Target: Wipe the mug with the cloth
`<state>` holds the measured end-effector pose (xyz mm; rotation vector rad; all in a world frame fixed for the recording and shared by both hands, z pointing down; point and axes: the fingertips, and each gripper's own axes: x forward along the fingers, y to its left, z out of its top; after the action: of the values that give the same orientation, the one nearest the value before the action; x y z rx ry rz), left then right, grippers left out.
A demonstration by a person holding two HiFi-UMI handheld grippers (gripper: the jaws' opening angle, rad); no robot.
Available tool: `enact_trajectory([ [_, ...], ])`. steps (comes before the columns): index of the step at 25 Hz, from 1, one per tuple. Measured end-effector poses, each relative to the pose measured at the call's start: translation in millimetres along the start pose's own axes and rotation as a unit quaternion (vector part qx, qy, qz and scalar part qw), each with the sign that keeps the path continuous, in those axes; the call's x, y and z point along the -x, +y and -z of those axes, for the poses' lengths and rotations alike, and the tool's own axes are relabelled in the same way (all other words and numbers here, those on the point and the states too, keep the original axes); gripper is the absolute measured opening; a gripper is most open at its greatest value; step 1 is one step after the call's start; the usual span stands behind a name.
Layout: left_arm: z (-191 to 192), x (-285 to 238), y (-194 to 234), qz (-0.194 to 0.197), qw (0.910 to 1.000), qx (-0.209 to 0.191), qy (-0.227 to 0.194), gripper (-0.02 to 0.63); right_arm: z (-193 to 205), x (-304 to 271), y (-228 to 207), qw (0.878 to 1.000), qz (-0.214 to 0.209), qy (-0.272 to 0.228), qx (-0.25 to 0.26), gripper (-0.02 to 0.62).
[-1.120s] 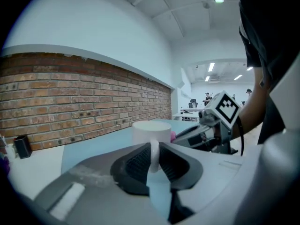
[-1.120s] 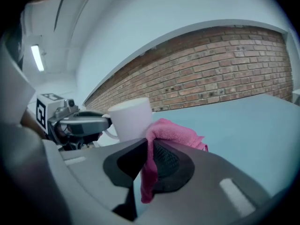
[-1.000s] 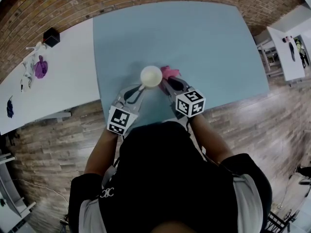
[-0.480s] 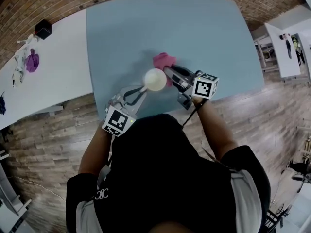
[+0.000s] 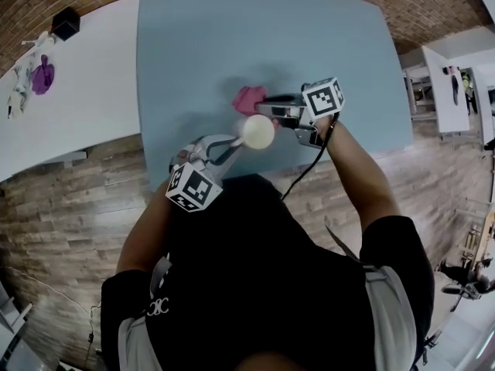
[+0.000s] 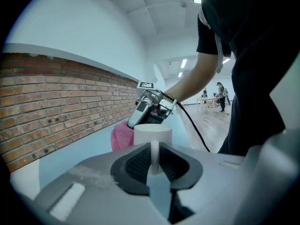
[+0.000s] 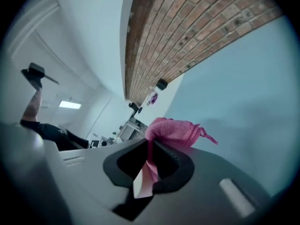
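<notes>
My left gripper point(image 5: 230, 147) point(image 6: 153, 159) is shut on the handle of the white mug point(image 5: 258, 131) point(image 6: 153, 134) and holds it in the air over the near part of the blue table point(image 5: 232, 45). The handle sits squeezed between the two dark pads. My right gripper point(image 5: 263, 108) point(image 7: 151, 165) is shut on the pink cloth point(image 5: 249, 99) point(image 7: 172, 130), which bunches out past its jaws. Seen from the head, the cloth is just behind and left of the mug. In the left gripper view the cloth point(image 6: 122, 136) lies against the mug's far left side, with the right gripper behind it.
A white table point(image 5: 69, 107) adjoins the blue one on the left, with a black box point(image 5: 65, 23) and small coloured items point(image 5: 40, 76) on it. A brick wall point(image 6: 56, 102) runs behind the tables. More tables and people stand far off to the right.
The mug has moved right and nearer. My right gripper swung round from pointing away to pointing left, bringing the cloth to the mug's far left side.
</notes>
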<state>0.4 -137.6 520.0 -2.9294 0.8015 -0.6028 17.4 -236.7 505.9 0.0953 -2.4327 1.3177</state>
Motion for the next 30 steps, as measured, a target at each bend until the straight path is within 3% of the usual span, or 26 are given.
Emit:
enact_trajectory([
  [3,1.4,-5.0,-7.4,0.013,0.9999,-0.009,0.005,0.055,1.1,-15.0,16.4,0.994,-0.018,0.083,0.067,0.043],
  [6,4.1,-10.9,-14.1,0.016,0.9998,-0.009,0.007,0.055,10.3,-36.4,32.8,0.981,-0.043,0.150,0.118,0.043],
  [11,9.2,-11.8,-14.3,0.005,0.9999,-0.001,0.011,0.055,27.9,-53.7,44.8,0.947,-0.048,0.251,0.197,0.043],
  [15,13.3,-6.5,-13.5,-0.001,0.9999,0.000,0.012,0.055,37.9,-59.2,34.9,0.919,-0.024,0.312,0.238,0.043],
  [18,15.8,-2.8,-13.1,-0.006,0.9999,0.005,0.012,0.055,37.3,-57.8,22.0,0.911,-0.001,0.334,0.243,0.043],
  [25,22.1,3.5,-5.8,-0.023,0.9993,0.027,0.010,0.055,39.8,-66.2,57.3,0.898,-0.052,0.342,0.273,0.041],
  [30,24.6,7.2,-3.7,-0.031,0.9990,0.032,0.007,0.055,37.4,-64.5,45.9,0.892,-0.014,0.345,0.292,0.043],
])
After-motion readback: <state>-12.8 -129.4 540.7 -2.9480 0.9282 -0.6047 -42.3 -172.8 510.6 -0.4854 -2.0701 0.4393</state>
